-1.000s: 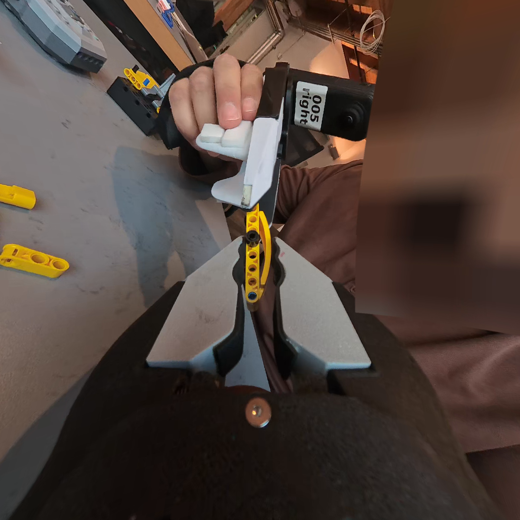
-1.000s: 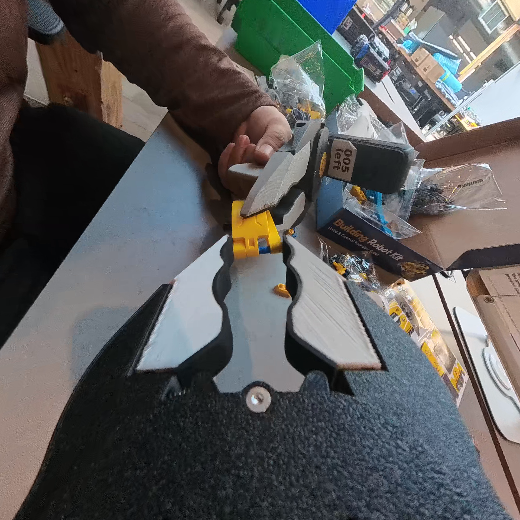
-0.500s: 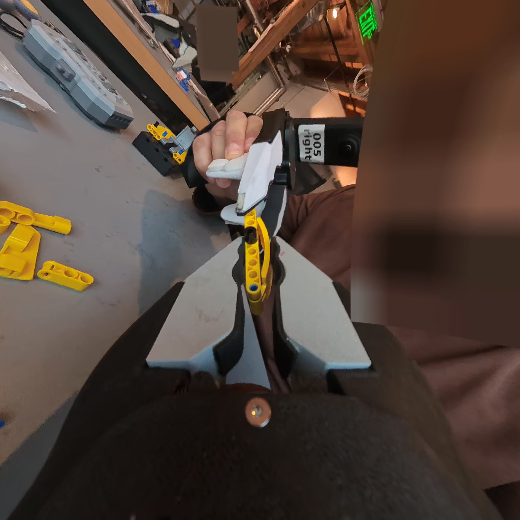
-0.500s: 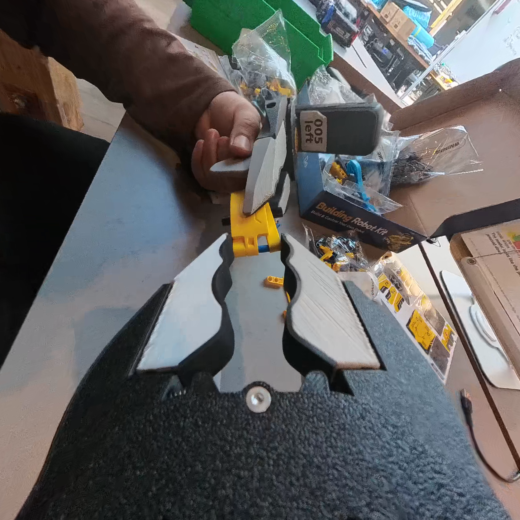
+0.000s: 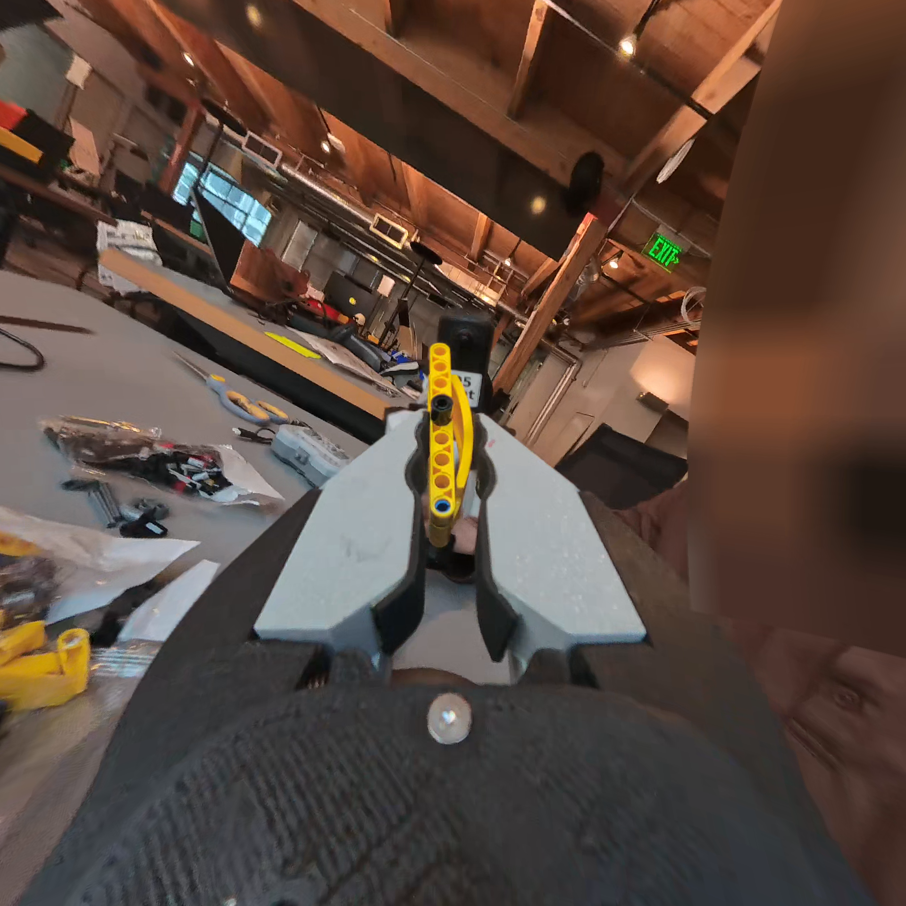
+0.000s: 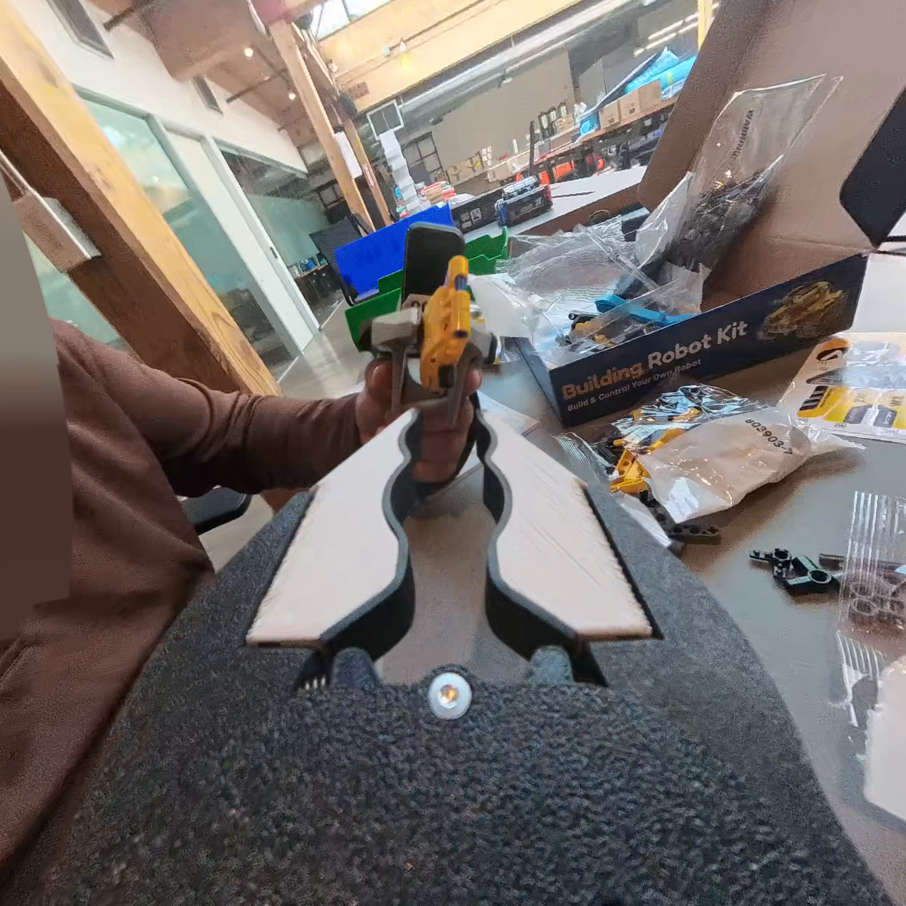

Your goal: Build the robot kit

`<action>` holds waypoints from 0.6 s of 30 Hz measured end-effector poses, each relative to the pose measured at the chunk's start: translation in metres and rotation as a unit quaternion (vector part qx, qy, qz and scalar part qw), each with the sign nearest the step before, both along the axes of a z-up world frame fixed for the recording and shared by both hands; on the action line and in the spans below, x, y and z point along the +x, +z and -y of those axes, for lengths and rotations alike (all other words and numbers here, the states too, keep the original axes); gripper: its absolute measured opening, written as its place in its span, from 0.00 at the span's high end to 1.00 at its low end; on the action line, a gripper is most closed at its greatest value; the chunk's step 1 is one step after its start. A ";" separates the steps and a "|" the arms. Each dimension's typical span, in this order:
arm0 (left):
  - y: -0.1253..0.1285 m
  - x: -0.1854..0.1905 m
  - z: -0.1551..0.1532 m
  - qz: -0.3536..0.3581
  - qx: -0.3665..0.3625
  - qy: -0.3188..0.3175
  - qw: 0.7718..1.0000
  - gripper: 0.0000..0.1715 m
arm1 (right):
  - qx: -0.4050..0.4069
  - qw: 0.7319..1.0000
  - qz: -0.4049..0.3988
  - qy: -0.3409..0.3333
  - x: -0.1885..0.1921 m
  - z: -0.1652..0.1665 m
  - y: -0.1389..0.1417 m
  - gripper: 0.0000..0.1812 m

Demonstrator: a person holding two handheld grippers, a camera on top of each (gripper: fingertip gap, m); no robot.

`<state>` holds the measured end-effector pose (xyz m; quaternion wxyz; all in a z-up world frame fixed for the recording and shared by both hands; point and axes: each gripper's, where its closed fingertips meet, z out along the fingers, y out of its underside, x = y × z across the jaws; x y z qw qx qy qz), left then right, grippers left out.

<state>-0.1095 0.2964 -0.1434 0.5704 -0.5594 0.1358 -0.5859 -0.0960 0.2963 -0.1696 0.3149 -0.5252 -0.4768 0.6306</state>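
Left gripper [image 5: 448, 431] clenched on yellow beam assembly [image 5: 443, 431], upright. Right gripper [image 6: 443, 426] released, empty, just below assembly. Keep grip firm, beam steady.

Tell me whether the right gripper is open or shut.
Open. The right gripper shows a clear gap between its fingers with nothing in it; the yellow assembly sits beyond, clamped in the left gripper.

Left gripper [image 5: 448, 441]: raised off the table, pointing level toward the other gripper; jaws nearly together, clamped on a part.
Left hand [image 6: 421, 431]: wrapped round the handle below the jaws; brown sleeve [image 6: 235, 431] to the wrist.
Right gripper [image 6: 443, 426]: level, facing the left one, near it; jaws apart, empty.
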 end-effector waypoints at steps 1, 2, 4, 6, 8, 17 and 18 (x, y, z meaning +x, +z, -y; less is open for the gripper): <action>-0.003 0.011 0.001 -0.009 -0.003 -0.011 1.000 0.92 | -0.006 1.000 -0.012 -0.004 -0.003 0.000 0.004 0.85; -0.005 0.020 0.001 -0.018 0.002 -0.009 1.000 0.92 | -0.015 0.999 -0.028 0.001 -0.004 0.002 0.010 0.86; 0.002 0.024 0.000 -0.004 0.023 0.006 1.000 0.93 | -0.034 0.998 -0.056 0.021 -0.001 0.006 0.020 0.88; -0.004 0.027 -0.003 -0.032 0.016 0.013 0.999 0.92 | -0.016 0.999 -0.037 0.015 0.003 0.001 0.014 0.91; -0.010 0.029 -0.001 -0.067 0.024 0.010 0.997 0.92 | 0.006 1.000 -0.021 0.015 0.005 0.002 0.008 0.91; -0.054 0.008 -0.006 -0.270 0.011 0.047 0.962 0.78 | 0.099 0.992 0.074 0.013 0.011 -0.003 -0.029 0.92; -0.055 0.007 -0.005 -0.276 0.015 0.042 0.960 0.81 | 0.122 0.987 0.100 0.015 0.011 -0.003 -0.039 0.92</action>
